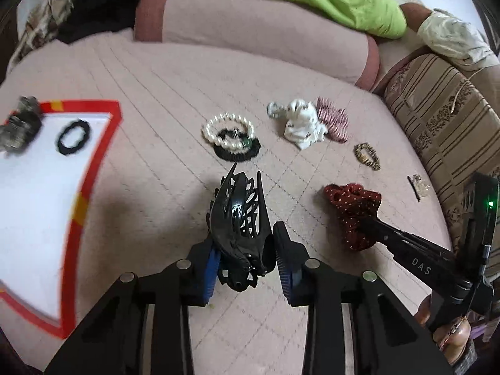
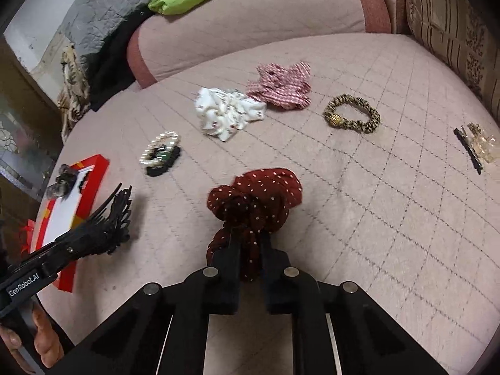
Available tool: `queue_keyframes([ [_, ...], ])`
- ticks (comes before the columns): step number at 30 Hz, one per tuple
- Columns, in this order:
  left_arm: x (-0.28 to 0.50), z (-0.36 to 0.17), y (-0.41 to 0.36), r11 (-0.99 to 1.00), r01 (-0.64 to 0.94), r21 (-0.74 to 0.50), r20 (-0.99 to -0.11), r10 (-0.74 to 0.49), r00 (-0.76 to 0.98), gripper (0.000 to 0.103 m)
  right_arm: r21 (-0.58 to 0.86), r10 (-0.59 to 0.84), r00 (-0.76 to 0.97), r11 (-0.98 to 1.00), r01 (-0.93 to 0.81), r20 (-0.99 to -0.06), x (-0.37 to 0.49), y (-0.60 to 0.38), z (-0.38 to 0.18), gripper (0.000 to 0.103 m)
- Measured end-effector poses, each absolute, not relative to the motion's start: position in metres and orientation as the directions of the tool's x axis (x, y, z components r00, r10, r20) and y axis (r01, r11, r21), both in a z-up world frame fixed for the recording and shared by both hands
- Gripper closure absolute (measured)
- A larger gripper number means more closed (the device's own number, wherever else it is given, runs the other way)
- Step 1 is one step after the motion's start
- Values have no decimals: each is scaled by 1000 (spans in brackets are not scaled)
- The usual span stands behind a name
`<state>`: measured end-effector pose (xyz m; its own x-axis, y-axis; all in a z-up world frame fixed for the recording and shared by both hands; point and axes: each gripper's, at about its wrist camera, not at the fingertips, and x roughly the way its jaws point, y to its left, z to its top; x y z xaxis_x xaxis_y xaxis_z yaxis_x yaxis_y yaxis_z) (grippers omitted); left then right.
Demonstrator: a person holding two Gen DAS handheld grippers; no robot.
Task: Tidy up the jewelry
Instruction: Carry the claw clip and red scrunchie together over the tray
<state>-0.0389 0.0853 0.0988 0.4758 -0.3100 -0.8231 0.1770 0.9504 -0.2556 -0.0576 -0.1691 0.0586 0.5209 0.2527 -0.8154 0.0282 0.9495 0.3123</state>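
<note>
While the left gripper (image 1: 247,250) is clamping the black claw clip (image 1: 242,218), it should be travelling level toward the red-rimmed box (image 1: 90,168); beside it, the right gripper (image 2: 250,247) is pinching the maroon dotted scrunchie (image 2: 256,200).

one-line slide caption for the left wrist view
Left tool grips a black hair claw; right tool pinches a red dotted scrunchie on the quilted cover.

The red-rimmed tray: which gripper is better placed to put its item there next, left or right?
Probably the left. The left gripper holds the black hair claw right beside the tray. The right gripper holds the dotted red scrunchie farther away, with the left gripper between it and the tray.
</note>
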Motion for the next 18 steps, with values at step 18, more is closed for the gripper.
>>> queue_keyframes([
  [18,-89,159,186,976,36,-214,-737,-186,650,71,289,357,536,934,-211,-765,-109,-72,135,92],
])
